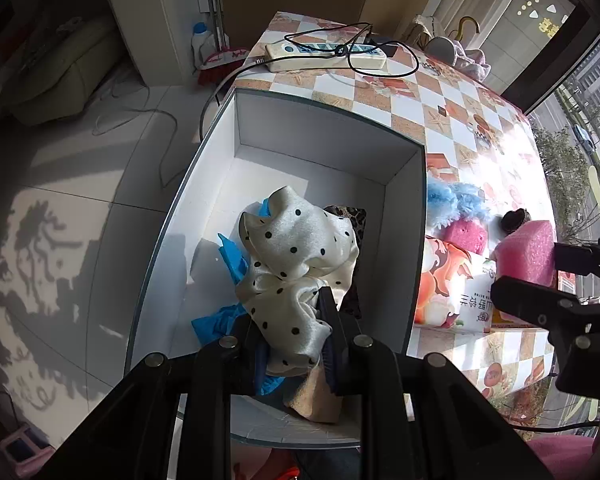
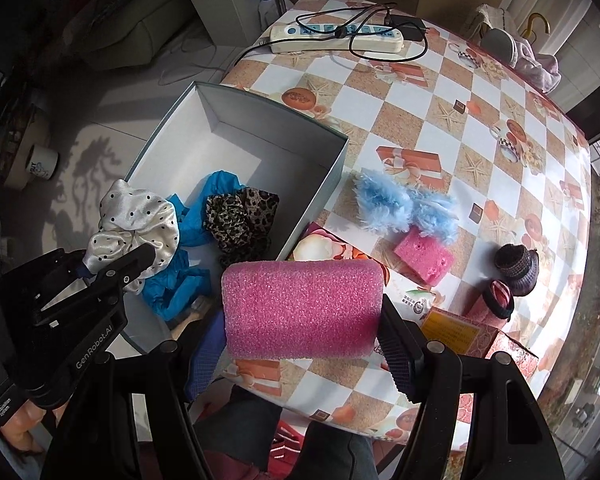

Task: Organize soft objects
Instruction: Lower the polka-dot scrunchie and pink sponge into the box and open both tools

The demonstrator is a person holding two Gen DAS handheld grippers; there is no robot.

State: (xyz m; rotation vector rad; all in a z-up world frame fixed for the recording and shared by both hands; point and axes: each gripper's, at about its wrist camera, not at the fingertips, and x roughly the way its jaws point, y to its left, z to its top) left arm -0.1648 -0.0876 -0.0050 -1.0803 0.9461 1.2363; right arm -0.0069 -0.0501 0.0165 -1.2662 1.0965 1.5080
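Note:
My left gripper (image 1: 290, 334) is shut on a white polka-dot satin scrunchie (image 1: 296, 264) and holds it over the open white box (image 1: 328, 128). The scrunchie (image 2: 138, 220) and the left gripper (image 2: 116, 264) also show in the right wrist view. In the box (image 2: 260, 116) lie a blue cloth (image 2: 198, 216) and a leopard-print scrunchie (image 2: 240, 218). My right gripper (image 2: 304, 320) is shut on a pink foam roll (image 2: 304, 308), held above the table's front edge, right of the box. The roll (image 1: 526, 252) shows at the right of the left wrist view.
On the checkered table (image 2: 480, 92) lie a fluffy blue piece (image 2: 404, 204), a pink sponge (image 2: 422, 258), a dark knitted item (image 2: 516, 264), a pink pouch (image 2: 494, 300), printed boxes (image 2: 456, 328) and a power strip with cables (image 2: 336, 38). Tiled floor lies left.

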